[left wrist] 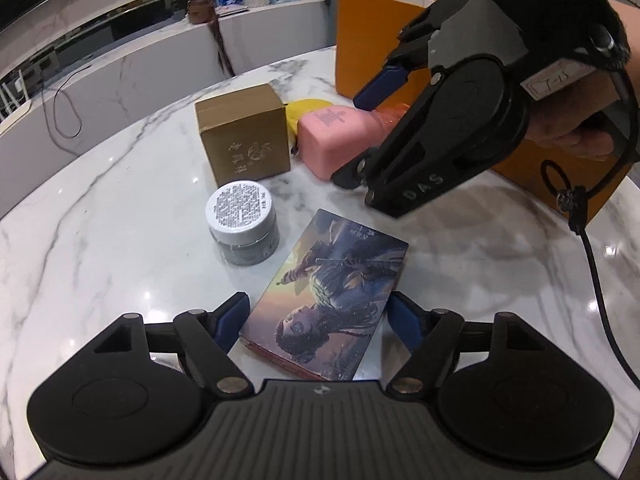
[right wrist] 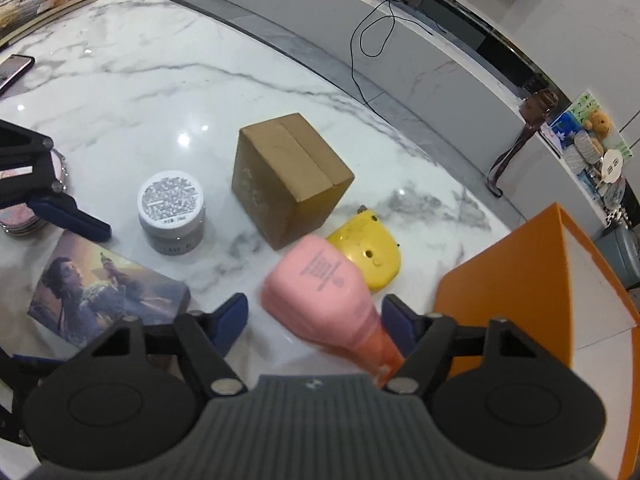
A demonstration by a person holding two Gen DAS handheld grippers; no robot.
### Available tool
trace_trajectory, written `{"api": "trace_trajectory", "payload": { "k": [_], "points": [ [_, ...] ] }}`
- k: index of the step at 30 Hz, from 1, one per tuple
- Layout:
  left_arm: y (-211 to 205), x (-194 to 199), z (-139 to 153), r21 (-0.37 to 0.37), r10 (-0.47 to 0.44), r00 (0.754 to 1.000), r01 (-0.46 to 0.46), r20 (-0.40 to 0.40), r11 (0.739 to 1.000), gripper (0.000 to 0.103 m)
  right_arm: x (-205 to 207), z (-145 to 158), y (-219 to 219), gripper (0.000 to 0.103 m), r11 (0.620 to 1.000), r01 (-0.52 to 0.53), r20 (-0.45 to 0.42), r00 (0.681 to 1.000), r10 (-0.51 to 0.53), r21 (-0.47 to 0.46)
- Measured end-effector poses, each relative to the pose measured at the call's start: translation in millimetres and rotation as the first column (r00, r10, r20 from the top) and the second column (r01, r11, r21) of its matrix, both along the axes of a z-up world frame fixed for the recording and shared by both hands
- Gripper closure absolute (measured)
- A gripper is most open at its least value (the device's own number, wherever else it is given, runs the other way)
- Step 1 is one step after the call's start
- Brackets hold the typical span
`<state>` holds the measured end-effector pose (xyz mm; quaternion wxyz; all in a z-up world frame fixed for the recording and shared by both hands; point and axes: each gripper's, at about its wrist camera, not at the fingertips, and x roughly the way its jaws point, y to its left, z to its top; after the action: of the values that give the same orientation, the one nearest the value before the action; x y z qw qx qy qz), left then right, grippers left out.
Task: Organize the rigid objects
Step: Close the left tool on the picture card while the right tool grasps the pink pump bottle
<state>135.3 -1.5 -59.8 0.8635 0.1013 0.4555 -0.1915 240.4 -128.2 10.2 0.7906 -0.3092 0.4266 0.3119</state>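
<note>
My left gripper (left wrist: 320, 316) stands open astride a flat illustrated box (left wrist: 332, 292) that lies on the marble table (left wrist: 100, 220). A narrow gap shows at its left finger. The same illustrated box (right wrist: 108, 288) appears in the right wrist view, with one blue left finger (right wrist: 80, 220) at its far edge. My right gripper (right wrist: 316, 318) is around a pink bottle (right wrist: 320, 284) that lies with its base away from the camera and looks blurred. The right finger (right wrist: 400, 320) is at the bottle's neck, while the left finger stands a little clear. In the left wrist view the right gripper (left wrist: 352, 138) straddles the pink bottle (left wrist: 332, 136).
A brown carton (right wrist: 288, 176), a white-lidded jar (right wrist: 170, 204) and a yellow object (right wrist: 368, 252) stand close behind the bottle. An open orange box (right wrist: 520, 288) is at the right. A phone (right wrist: 14, 70) and stacked coasters (right wrist: 20, 216) lie at the left.
</note>
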Motion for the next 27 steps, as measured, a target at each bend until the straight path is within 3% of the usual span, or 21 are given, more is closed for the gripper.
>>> {"api": "trace_trajectory", "payload": {
  "k": [6, 12, 16, 18, 21, 24, 27],
  "points": [
    [11, -12, 4, 0.013, 0.046, 0.999, -0.045, -0.029, 0.999, 0.023, 2, 8, -2, 0.060, 0.998, 0.056, -0.038, 0.998, -0.055, 0.009],
    [26, -28, 7, 0.016, 0.082, 0.996, -0.081, -0.036, 0.997, 0.026, -9, 20, -8, 0.064, 0.996, 0.059, -0.173, 0.984, -0.046, 0.070],
    [27, -30, 7, 0.018, 0.099, 0.995, -0.099, -0.024, 0.995, 0.022, -16, 29, -11, 0.047, 0.988, 0.081, -0.123, 0.990, -0.065, 0.129],
    [26, -28, 7, 0.022, 0.103, 0.995, -0.102, -0.019, 0.995, 0.021, -14, 29, -11, 0.045, 0.985, 0.112, -0.104, 0.990, -0.099, 0.134],
    [25, -25, 6, 0.017, 0.107, 0.994, -0.107, -0.011, 0.994, 0.020, -5, 24, -12, 0.038, 0.967, 0.203, -0.139, 0.973, -0.183, 0.151],
    [24, -23, 5, 0.011, 0.109, 0.994, -0.108, -0.007, 0.994, 0.019, 5, 18, -16, 0.036, 0.928, 0.328, -0.212, 0.933, -0.289, 0.175],
    [22, -20, 4, 0.010, 0.106, 0.994, -0.106, -0.008, 0.994, 0.019, 10, 12, -18, 0.036, 0.919, 0.355, -0.253, 0.918, -0.307, 0.172]
  ]
}}
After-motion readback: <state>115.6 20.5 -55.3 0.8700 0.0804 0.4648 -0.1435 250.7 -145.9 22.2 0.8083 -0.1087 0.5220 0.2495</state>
